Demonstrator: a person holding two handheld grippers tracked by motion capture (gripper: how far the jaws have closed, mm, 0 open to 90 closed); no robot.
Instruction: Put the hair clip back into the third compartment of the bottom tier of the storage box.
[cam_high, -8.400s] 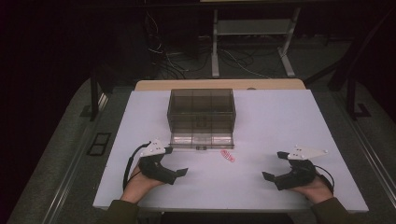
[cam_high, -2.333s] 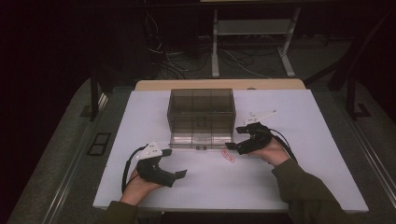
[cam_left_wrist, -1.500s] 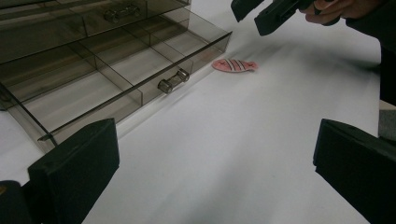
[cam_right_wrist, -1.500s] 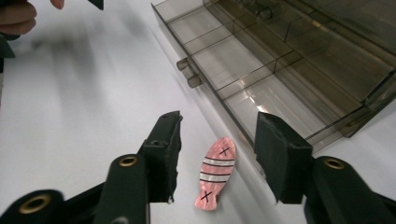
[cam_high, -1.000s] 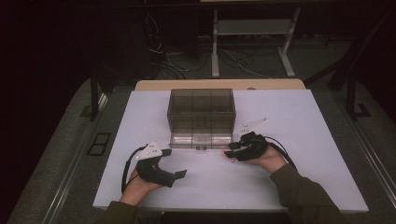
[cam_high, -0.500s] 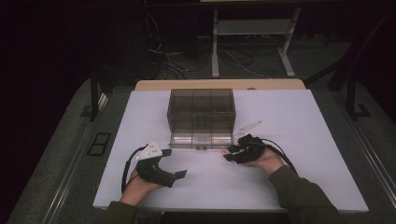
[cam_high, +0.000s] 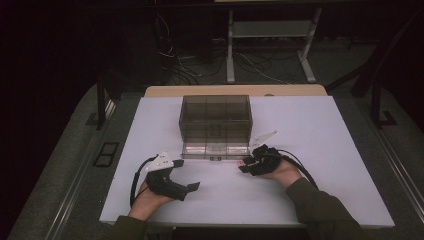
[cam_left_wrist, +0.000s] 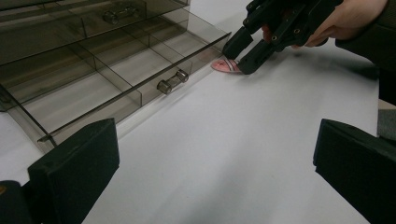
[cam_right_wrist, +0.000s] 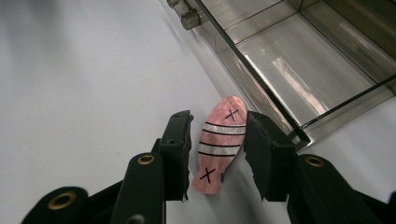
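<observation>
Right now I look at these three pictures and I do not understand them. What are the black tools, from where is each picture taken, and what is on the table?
A person sits at a white table and holds hand tongs in each hand; there is no robot arm. The high view looks down from above. Each of the other two pictures comes from a camera riding on one pair of tongs.

On the table stands a smoky clear drawer box with its bottom drawer pulled out. Beside the drawer lies a small pink clip with silver stripes and two black crosses.

The left tongs rest open, holding nothing. The right tongs stand around the pink clip, with gaps visible on both sides, so it is not gripped yet.
</observation>
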